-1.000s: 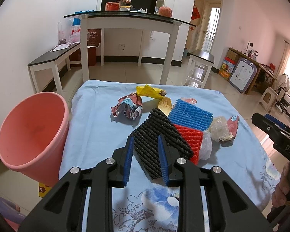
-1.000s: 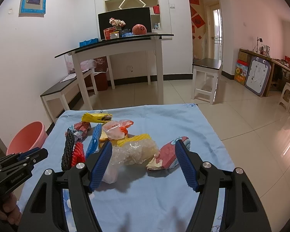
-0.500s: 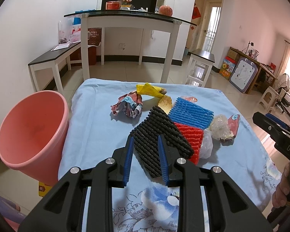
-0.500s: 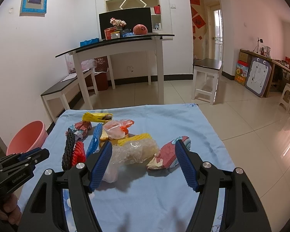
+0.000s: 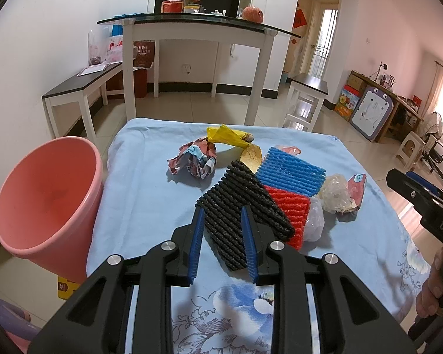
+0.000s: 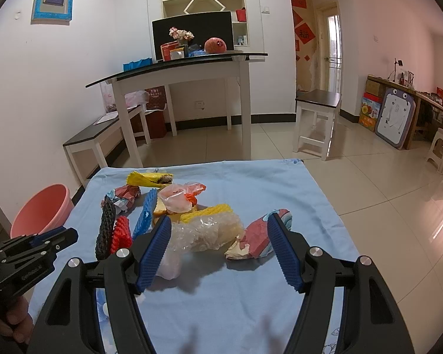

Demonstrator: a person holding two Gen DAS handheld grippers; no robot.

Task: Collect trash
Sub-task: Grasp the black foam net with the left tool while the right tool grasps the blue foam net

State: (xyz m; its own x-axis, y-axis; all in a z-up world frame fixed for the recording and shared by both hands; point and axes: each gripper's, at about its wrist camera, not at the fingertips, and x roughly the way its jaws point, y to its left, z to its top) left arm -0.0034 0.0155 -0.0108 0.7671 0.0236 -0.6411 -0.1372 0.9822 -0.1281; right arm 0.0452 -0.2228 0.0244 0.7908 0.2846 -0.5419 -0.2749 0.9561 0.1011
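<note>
Both my grippers hover open, empty: left gripper, right gripper. Black foam net lies flat on blue tablecloth, just ahead of left gripper. I judge it light, squashy; pinch near edge. Pink bin at left.

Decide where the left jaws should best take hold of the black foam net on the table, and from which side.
Probably the black foam net at its near end, approached from the left gripper side: that end points between the open jaws and lies bare on the blue cloth, while its far edge abuts the red net.
</note>
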